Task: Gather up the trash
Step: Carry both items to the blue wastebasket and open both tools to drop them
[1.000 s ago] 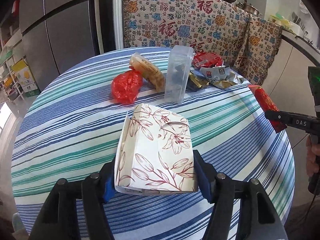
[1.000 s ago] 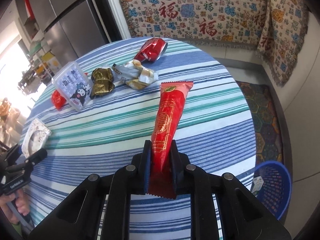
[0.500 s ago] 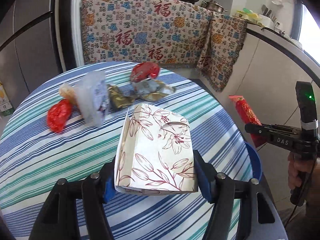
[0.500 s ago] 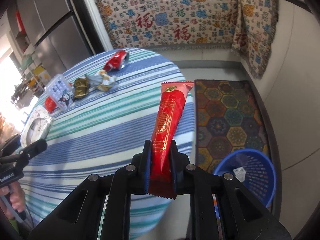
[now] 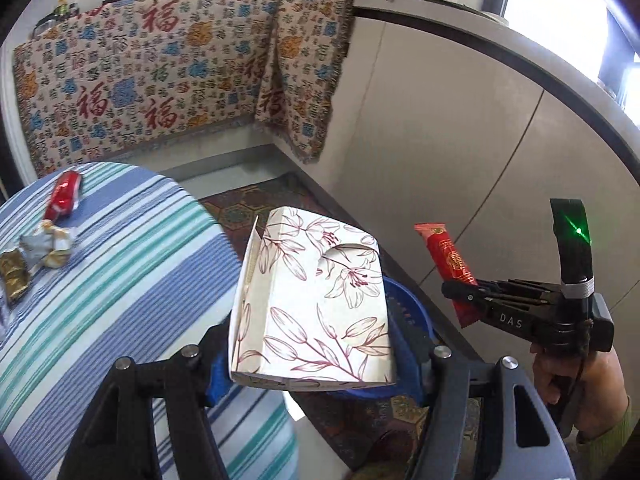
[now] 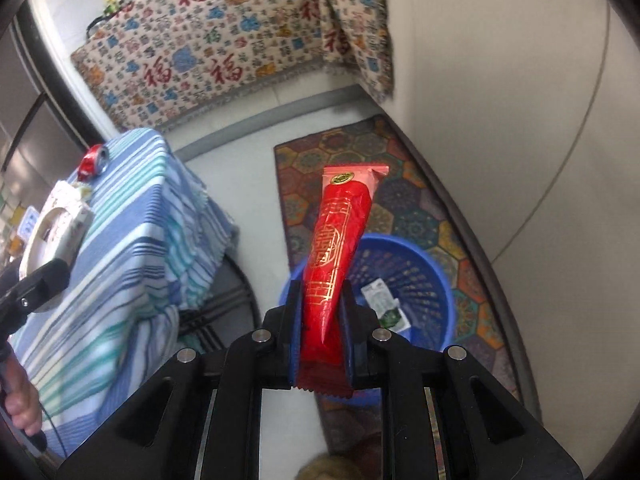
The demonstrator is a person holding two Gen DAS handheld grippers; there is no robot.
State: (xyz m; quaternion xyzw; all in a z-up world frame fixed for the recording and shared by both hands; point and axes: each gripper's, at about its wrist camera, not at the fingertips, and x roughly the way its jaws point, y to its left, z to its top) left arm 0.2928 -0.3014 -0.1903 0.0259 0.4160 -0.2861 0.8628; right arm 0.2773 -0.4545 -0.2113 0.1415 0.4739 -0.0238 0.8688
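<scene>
My left gripper (image 5: 316,360) is shut on a white floral paper box (image 5: 312,304), held in the air past the table's edge, above the blue basket (image 5: 404,300). My right gripper (image 6: 320,328) is shut on a long red wrapper (image 6: 336,248) and holds it over the blue basket (image 6: 424,272), which stands on the floor with a small white-green packet (image 6: 380,300) inside. The right gripper and red wrapper (image 5: 448,268) also show in the left wrist view, to the right of the box.
The round striped table (image 5: 120,280) is at the left with a red wrapper (image 5: 64,196), a silver wrapper (image 5: 48,246) and a gold wrapper (image 5: 14,276). A patterned rug (image 6: 400,200) lies under the basket. White cabinets (image 5: 440,140) stand at the right.
Both grippers have swung right, off the table, each with its item still held. The blue basket has come under the red wrapper and the box.
</scene>
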